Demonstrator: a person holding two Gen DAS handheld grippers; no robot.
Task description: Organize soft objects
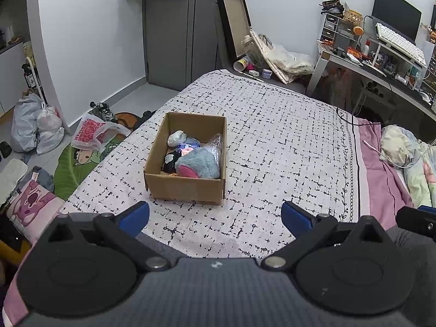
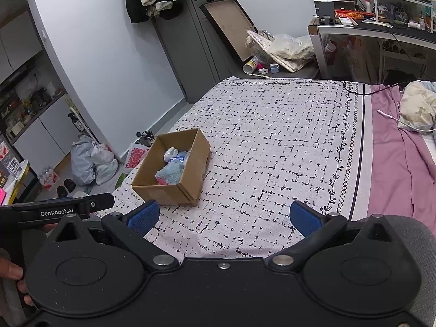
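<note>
An open cardboard box point(image 1: 185, 188) stands on the bed's patterned cover point(image 1: 272, 150). In it lie a blue-and-pink plush point(image 1: 200, 164), a pale grey soft item point(image 1: 176, 138), a black-and-white one point(image 1: 170, 160) and a clear plastic bag point(image 1: 216, 141). My left gripper point(image 1: 215, 216) is open and empty, just short of the box's near wall. In the right wrist view the box point(image 2: 188, 179) sits ahead to the left with the blue plush point(image 2: 171, 174) inside. My right gripper point(image 2: 224, 218) is open and empty over the cover, right of the box.
Plastic bags point(image 1: 35, 125) and shoes lie on the floor left of the bed. A purple sheet point(image 2: 395, 163) and crumpled bedding point(image 2: 417, 106) lie at the right. A cluttered desk point(image 2: 381, 27) stands behind. The left gripper's body point(image 2: 54, 211) shows at the right view's left edge.
</note>
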